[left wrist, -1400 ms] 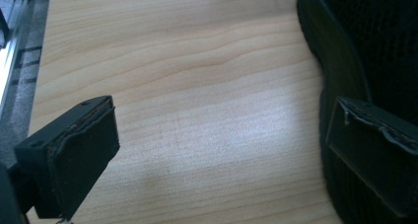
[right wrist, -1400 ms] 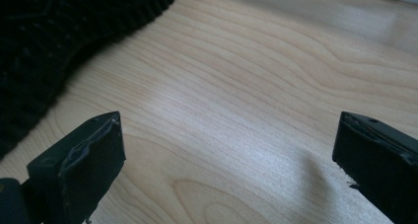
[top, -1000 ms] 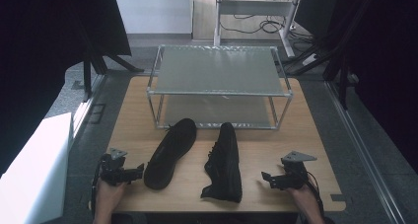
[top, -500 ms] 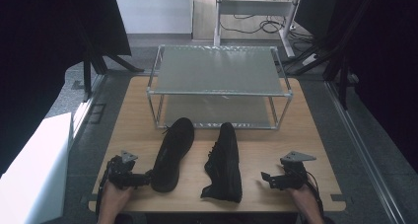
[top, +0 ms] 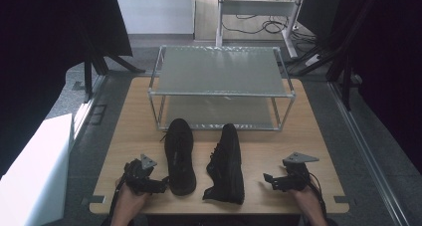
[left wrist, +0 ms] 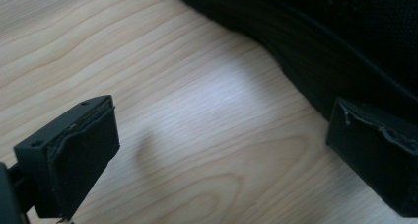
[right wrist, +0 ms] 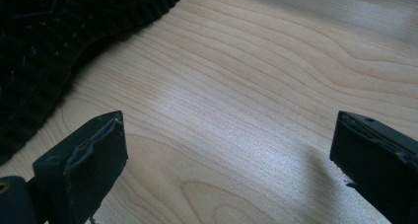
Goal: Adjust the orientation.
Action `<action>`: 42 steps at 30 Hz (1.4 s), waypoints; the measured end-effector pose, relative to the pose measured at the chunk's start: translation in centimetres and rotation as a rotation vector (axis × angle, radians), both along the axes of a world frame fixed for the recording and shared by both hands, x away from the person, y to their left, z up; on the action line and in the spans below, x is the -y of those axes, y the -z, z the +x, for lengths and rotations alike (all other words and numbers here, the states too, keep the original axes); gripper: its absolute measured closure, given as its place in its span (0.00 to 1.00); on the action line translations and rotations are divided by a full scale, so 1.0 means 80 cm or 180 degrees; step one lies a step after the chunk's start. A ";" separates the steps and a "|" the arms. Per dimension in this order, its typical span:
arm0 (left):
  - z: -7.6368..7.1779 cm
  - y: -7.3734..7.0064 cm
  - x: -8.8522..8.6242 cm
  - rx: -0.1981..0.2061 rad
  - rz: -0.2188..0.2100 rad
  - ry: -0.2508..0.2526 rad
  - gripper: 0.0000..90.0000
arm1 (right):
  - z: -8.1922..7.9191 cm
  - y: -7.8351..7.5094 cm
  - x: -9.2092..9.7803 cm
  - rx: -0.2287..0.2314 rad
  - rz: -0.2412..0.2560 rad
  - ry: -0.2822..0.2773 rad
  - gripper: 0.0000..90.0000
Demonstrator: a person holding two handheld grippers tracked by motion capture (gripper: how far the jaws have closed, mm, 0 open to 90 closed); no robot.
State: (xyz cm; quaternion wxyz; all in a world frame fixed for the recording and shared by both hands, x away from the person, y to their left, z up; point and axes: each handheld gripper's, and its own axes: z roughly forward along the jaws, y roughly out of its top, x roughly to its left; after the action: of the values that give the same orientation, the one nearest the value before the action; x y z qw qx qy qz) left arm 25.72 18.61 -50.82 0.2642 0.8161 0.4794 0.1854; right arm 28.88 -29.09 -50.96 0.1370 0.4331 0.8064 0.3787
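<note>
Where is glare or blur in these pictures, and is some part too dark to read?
High view: surroundings nearly black, table evenly lit. Left gripper view: pale glare on the wood, the black shoe soft and featureless. Right gripper view: the sole tread is dark but readable, with a mild sheen on the wood.

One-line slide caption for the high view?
Two black shoes lie on a wooden table before a two-tier rack; open left gripper nears one, right gripper open.

Bare table [left wrist: 197, 115] lies between the left gripper [top: 158, 185]'s spread jaws; the left shoe [top: 179, 156] blocks just beyond its far jaw. Between the right gripper [top: 268, 180]'s jaws the wood is clear too, with the right shoe [right wrist: 54, 41]'s sole ahead of one jaw.
</note>
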 end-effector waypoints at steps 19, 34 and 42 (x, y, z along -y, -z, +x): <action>-0.001 -0.003 -0.020 0.0241 -0.0050 -0.0263 0.00 | 0.001 -0.005 0.000 0.0026 0.0031 0.0066 0.00; -0.001 -0.001 -0.024 0.0239 -0.0104 -0.0315 0.00 | 0.008 -0.039 -0.033 0.0178 0.0049 -0.0073 0.00; 0.000 0.000 -0.024 0.0216 -0.0111 -0.0297 0.00 | 0.009 -0.063 -0.059 0.0249 0.0053 -0.0221 0.00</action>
State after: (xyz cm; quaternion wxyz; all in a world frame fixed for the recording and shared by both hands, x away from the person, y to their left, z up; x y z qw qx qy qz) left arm 25.69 20.50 -50.84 0.2856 0.7813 0.5109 0.2168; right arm 29.59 -24.37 -45.93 0.1516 0.3908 0.8118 0.4065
